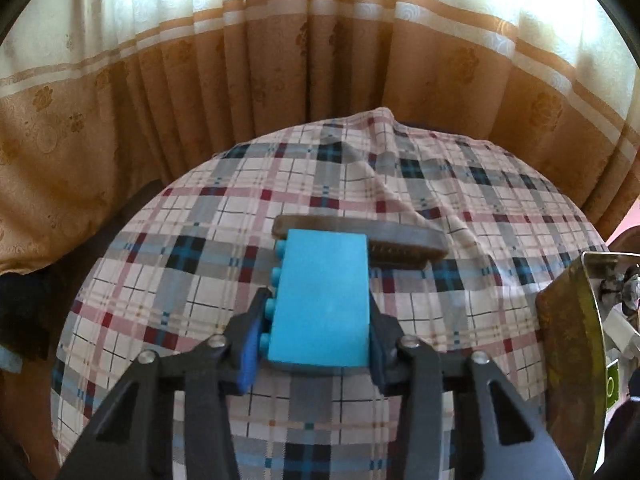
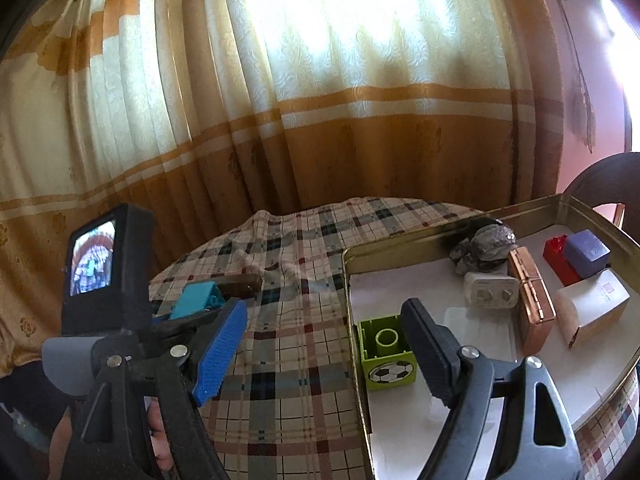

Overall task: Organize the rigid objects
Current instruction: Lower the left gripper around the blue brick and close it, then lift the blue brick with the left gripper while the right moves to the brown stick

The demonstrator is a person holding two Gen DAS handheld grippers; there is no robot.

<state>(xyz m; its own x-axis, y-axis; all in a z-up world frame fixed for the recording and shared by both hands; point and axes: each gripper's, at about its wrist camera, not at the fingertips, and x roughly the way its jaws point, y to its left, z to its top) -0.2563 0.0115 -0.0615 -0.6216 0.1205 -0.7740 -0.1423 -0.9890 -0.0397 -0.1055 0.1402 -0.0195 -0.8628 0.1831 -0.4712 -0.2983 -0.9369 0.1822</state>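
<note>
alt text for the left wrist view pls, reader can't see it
The left gripper is shut on a light blue toy brick just above a plaid tablecloth. A dark comb lies on the cloth right behind the brick, the edge of a metal tray shows at right, and tan and cream curtains fill the background.

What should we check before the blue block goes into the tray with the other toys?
1. Left hand-held gripper shut on the blue block: ok.
2. Block clear of the brown comb behind it: cannot tell.
3. Bare space in the tray: ok, white floor shows near the green football block.
4. Right hand-held gripper open and holding nothing: ok.
5. Right hand-held gripper out of the way: not ok, it hangs over the tray's near corner.
</note>
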